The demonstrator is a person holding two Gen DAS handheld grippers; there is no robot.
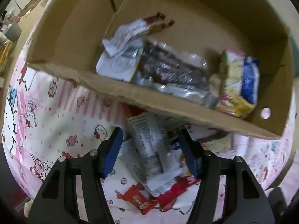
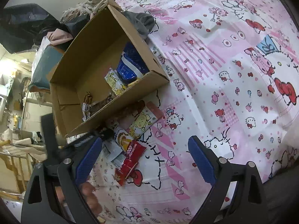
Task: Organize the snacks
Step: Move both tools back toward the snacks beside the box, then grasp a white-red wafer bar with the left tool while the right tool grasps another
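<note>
the left gripper (image 1: 150,149) straddles a grey-printed packet (image 1: 147,149) in the loose snack pile just outside the cardboard box (image 1: 168,110), pads not yet pressing (the right gripper (image 2: 145,158) hangs spread and empty), so it may pinch neighbouring red wrappers (image 1: 140,199) too.

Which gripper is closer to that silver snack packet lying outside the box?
Left. The left gripper straddles the silver snack packet, not yet pinching it; the right gripper hangs open, off to the side.

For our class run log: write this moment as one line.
left tool open over grey printed snack packet | right tool open, empty | brown cardboard box part filled
</note>
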